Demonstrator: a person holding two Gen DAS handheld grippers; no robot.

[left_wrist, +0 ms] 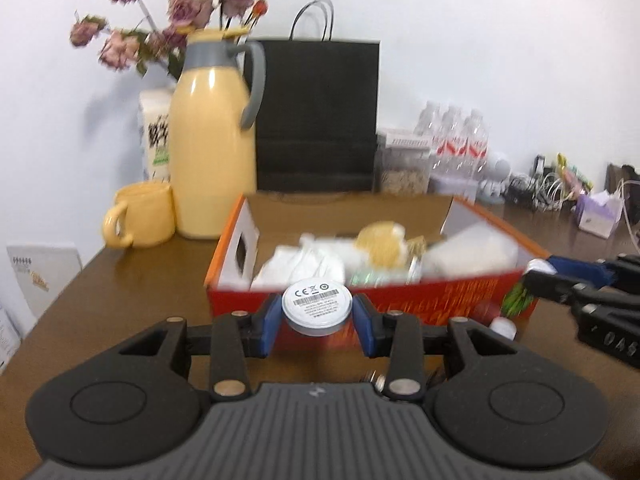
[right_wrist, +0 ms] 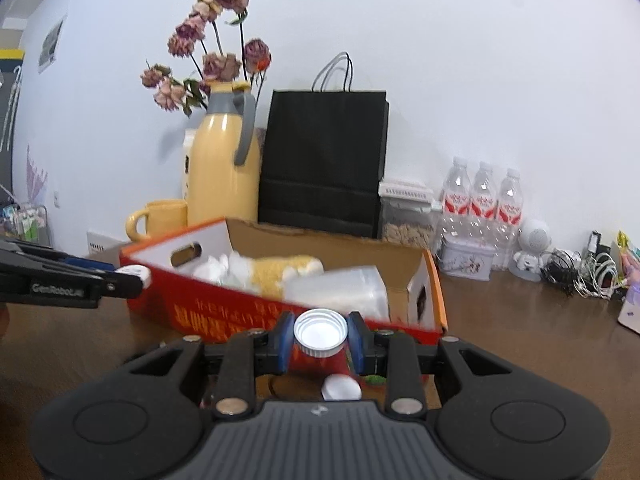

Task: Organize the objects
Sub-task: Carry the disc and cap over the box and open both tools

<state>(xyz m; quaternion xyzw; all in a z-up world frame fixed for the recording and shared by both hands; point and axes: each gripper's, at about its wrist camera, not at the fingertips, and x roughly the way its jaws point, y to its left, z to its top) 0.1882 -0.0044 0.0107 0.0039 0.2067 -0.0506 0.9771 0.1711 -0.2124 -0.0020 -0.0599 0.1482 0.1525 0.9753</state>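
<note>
My left gripper (left_wrist: 317, 318) is shut on a round white disc (left_wrist: 317, 300) with a printed label, held just in front of the red cardboard box (left_wrist: 404, 300). The same disc (right_wrist: 135, 273) shows at the left gripper's tips in the right wrist view, by the box's (right_wrist: 208, 306) near corner. The box holds white packets, a yellow bundle (right_wrist: 280, 270) and a clear plastic tub (right_wrist: 340, 288). My right gripper (right_wrist: 320, 342) is shut on a ridged silver screw cap (right_wrist: 320, 330) in front of the box. Its fingers (left_wrist: 540, 280) reach in from the right in the left wrist view.
A yellow jug (left_wrist: 212, 152) and yellow mug (left_wrist: 140, 220) stand left of the box, with a black paper bag (left_wrist: 316, 116) behind it. Water bottles (right_wrist: 484, 208), a tin and tangled cables (right_wrist: 580, 272) line the wall at right. A small white cap (right_wrist: 341, 387) lies under the right gripper.
</note>
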